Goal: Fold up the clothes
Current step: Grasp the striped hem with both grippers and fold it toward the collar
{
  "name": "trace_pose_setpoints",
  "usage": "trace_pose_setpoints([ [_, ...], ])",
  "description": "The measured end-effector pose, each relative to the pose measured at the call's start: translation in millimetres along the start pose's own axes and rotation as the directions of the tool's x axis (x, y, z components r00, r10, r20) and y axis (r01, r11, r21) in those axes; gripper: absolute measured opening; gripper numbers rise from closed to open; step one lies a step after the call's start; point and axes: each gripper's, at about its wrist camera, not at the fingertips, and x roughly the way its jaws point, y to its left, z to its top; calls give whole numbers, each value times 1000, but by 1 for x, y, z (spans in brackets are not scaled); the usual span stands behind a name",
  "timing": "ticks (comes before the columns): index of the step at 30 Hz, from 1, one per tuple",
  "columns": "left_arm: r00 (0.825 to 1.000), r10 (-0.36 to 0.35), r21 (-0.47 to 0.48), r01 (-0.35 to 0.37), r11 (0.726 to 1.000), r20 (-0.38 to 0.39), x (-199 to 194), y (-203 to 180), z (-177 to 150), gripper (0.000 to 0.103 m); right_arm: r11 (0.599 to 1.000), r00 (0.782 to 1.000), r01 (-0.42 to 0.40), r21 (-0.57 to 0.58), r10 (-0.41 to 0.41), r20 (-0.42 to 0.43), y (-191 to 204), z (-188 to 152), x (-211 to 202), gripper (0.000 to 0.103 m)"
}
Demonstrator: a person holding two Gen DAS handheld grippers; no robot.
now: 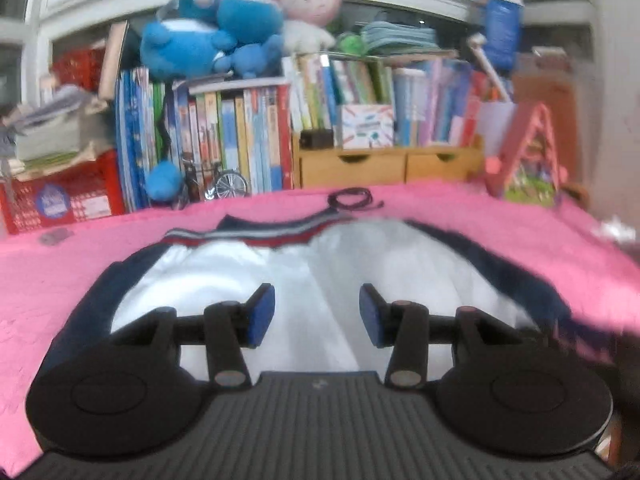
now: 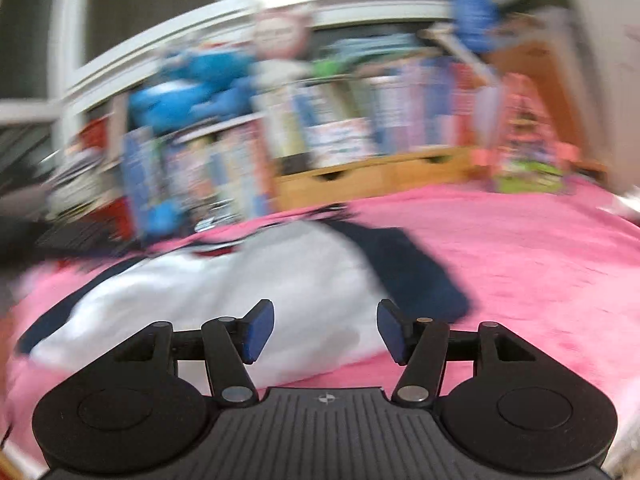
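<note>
A white garment (image 1: 304, 276) with navy sleeves and a red, white and navy striped collar lies spread on the pink blanket (image 1: 500, 224). My left gripper (image 1: 317, 316) hovers over its white middle, open, with nothing between its blue pads (image 1: 262, 316). In the blurred right wrist view the same garment (image 2: 256, 280) lies ahead and to the left, one navy sleeve (image 2: 416, 272) stretched to the right. My right gripper (image 2: 326, 330) is open above the garment's near edge, and its pads hold nothing.
Behind the blanket stand rows of books (image 1: 240, 136), a wooden drawer box (image 1: 384, 164), red crates (image 1: 60, 200), blue and pink plush toys (image 1: 208, 28) and a pink toy house (image 1: 532, 156). A black cord (image 1: 352, 200) lies on the blanket beyond the collar.
</note>
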Motion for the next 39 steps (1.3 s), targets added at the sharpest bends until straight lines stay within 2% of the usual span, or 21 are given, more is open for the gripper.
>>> trace_pose_setpoints([
  [5,992,14,-47,-20,999,-127,15,-3,-18,39,987,996,79,137,-73,-48,-37,-2,11,59],
  [10,984,24,-63,-36,997,-177,22,0,-25,37,981,994,95,171,-83,-75,-48,-7,18,62],
  [15,980,7,-35,-14,999,-201,25,-7,-36,38,969,993,63,237,-36,-116,-52,-3,29,66],
  [22,980,-8,-75,-7,997,-198,25,-2,-40,38,947,990,-1,322,46,-134,-59,9,51,67],
  [24,980,-10,-78,-6,997,-197,24,-1,-40,38,917,984,-30,398,97,-149,-65,15,62,67],
  [27,981,-18,-90,0,996,-192,23,0,-40,38,841,964,-61,538,190,-187,-77,26,86,68],
  [28,982,-21,-93,3,996,-190,23,1,-41,38,834,958,-58,548,201,-203,-77,30,94,68],
  [29,982,-23,-95,5,995,-188,23,1,-41,38,832,953,-54,552,207,-220,-76,34,101,66],
  [31,983,-28,-97,10,995,-182,23,2,-42,38,829,934,10,559,192,-300,-71,44,114,40],
  [34,985,-37,-91,22,996,-170,22,1,-42,38,818,889,112,564,172,-425,-60,63,131,27],
  [35,985,-44,-95,29,995,-164,22,2,-43,38,820,880,117,560,176,-441,-51,77,133,27],
  [37,986,-63,-108,47,993,-153,21,6,-44,39,858,889,50,512,195,-415,-16,112,134,26],
  [39,986,-86,-133,67,989,-141,19,11,-45,39,904,887,-72,422,252,-388,38,143,134,26],
])
